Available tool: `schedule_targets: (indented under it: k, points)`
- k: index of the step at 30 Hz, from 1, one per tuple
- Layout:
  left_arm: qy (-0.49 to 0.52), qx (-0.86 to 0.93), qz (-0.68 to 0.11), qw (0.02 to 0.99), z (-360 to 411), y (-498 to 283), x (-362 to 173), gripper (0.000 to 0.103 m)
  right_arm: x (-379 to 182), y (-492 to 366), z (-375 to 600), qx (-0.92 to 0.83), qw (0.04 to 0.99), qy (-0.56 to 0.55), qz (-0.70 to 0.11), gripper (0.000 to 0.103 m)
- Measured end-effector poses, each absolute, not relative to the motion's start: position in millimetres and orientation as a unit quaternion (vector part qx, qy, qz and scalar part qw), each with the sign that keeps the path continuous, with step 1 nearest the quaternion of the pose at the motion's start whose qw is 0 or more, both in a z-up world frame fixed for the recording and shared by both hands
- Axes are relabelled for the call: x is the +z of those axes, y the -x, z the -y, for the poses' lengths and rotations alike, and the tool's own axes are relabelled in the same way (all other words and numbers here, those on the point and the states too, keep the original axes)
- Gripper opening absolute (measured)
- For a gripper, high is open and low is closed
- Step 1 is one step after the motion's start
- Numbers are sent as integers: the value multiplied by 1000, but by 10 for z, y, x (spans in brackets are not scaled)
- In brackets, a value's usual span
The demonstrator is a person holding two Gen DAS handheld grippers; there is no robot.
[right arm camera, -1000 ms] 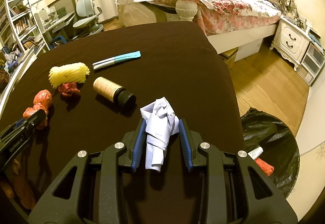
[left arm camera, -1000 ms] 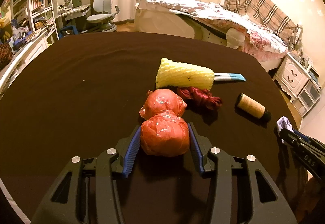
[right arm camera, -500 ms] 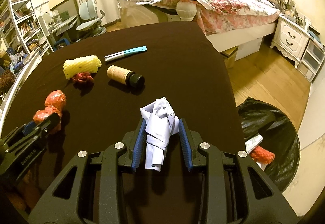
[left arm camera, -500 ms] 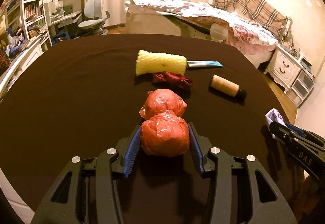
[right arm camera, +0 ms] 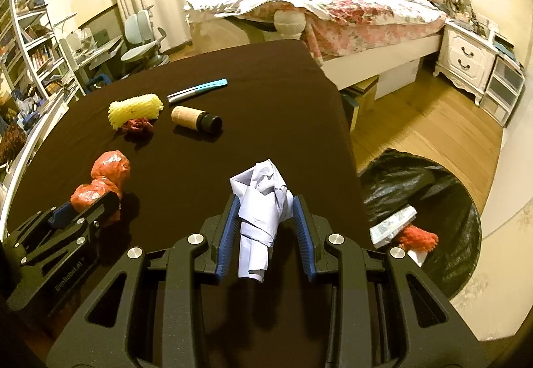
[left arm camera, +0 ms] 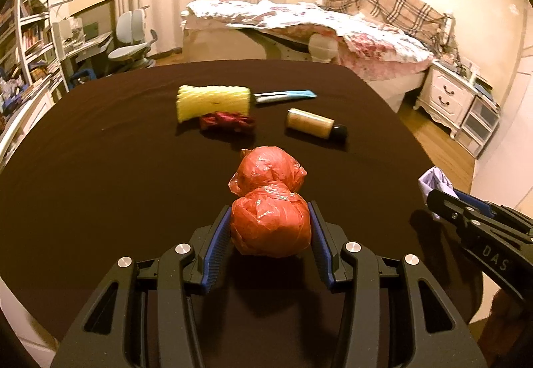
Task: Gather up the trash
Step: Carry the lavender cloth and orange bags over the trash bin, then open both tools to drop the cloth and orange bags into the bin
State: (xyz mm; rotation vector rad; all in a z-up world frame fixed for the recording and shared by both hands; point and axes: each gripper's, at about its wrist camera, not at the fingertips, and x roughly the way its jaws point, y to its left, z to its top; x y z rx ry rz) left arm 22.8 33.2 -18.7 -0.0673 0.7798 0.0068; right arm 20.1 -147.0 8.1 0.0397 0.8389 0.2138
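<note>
My left gripper (left arm camera: pixel 270 221) is shut on a crumpled red plastic bag (left arm camera: pixel 269 201), held above the dark table (left arm camera: pixel 100 168). My right gripper (right arm camera: pixel 266 214) is shut on a crumpled white paper (right arm camera: pixel 263 198), near the table's right edge. The left gripper and red bag also show in the right wrist view (right arm camera: pixel 100 181); the right gripper shows in the left wrist view (left arm camera: pixel 433 191). A black trash bag (right arm camera: pixel 423 188) stands open on the floor to the right, with paper and an orange item inside.
On the table lie a yellow foam net (left arm camera: pixel 213 101), a dark red scrap (left arm camera: pixel 226 121), a tan bottle with a black cap (left arm camera: pixel 314 123) and a blue-tipped pen (left arm camera: pixel 283 96). A bed (right arm camera: pixel 333 11), a nightstand (right arm camera: pixel 466 58), chairs and shelves surround the table.
Both grippers have pulled back and risen with their loads; the table items look farther away. The right gripper has moved toward the table's right edge, so more of the trash bag shows.
</note>
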Motion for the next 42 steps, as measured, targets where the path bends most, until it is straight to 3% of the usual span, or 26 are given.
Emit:
schedule_targets:
  k: [17,42]
  points:
    - [-4,-92,-362,928,519,-242,-67,46,188,42,2321,11,923,-49,-381,32]
    - [-52,-161,-360,917,1569,-629,-151,47,-96,-116,3037,-87,923,-59,-370,33]
